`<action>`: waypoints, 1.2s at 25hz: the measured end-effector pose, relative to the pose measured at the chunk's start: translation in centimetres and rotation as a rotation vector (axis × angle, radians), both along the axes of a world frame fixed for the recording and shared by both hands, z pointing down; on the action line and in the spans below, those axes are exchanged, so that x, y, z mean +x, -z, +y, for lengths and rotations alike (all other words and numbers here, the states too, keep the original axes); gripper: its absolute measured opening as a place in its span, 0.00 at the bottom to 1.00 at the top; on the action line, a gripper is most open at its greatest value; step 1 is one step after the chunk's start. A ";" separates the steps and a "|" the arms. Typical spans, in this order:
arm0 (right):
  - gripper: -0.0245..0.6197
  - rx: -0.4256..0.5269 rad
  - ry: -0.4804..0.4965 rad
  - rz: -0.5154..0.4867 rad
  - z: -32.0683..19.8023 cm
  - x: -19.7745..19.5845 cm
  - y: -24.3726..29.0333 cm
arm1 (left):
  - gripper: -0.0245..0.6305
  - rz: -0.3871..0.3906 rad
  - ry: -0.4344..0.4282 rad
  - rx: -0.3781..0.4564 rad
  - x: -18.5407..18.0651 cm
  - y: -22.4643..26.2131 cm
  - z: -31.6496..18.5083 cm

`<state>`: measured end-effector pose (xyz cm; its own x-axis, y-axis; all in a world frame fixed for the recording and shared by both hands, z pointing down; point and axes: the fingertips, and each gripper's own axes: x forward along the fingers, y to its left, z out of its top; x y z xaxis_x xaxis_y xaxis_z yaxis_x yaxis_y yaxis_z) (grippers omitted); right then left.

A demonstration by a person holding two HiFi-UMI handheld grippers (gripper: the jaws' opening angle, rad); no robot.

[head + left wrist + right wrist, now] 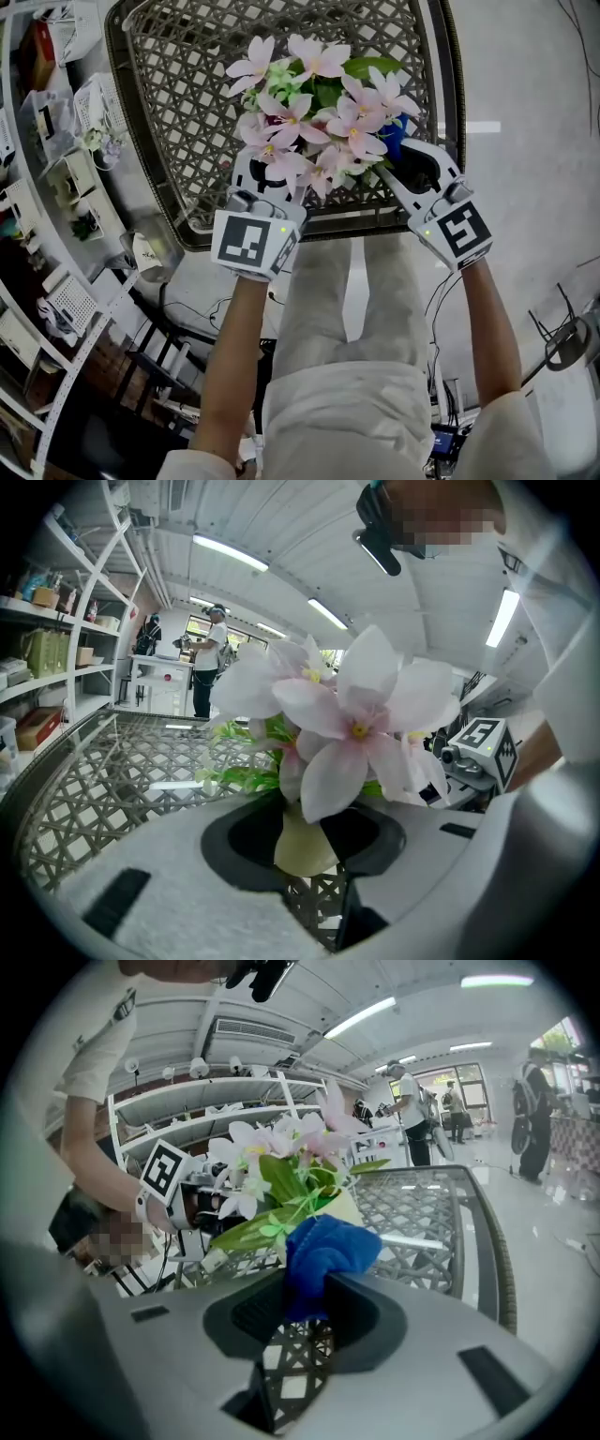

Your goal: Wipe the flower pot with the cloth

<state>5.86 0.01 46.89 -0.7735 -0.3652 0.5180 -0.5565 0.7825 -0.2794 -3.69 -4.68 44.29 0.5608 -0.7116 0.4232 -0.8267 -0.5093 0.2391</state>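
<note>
Left gripper point(309, 860) is grasping the cream flower pot point(302, 836), which sits at upper centre of the head view, under pink flowers point(319, 103), over the lattice bench point(187, 112) and near the bench's lower edge. Right gripper point(305, 1312) is clenched on a bunched blue cloth point(328, 1246) close at the pot's right. Judged risks: little cloth projects, so bare jaw may scrape the pot. A sideways wipe may twist or tip the top-heavy pot toward that edge, and petals may snag.
</note>
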 end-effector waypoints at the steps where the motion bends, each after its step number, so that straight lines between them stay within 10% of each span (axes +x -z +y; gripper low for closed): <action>1: 0.24 -0.007 0.001 -0.005 0.3 -0.1 -0.1 | 0.23 0.000 0.000 0.000 0.0 0.0 0.0; 19: 0.24 -0.033 -0.059 0.008 2.3 3.0 -0.1 | 0.24 -0.013 -0.006 -0.015 -0.2 -0.2 0.0; 30: 0.24 0.017 0.155 0.094 4.0 2.2 0.3 | 0.24 -0.013 -0.004 -0.014 -0.1 -0.2 0.0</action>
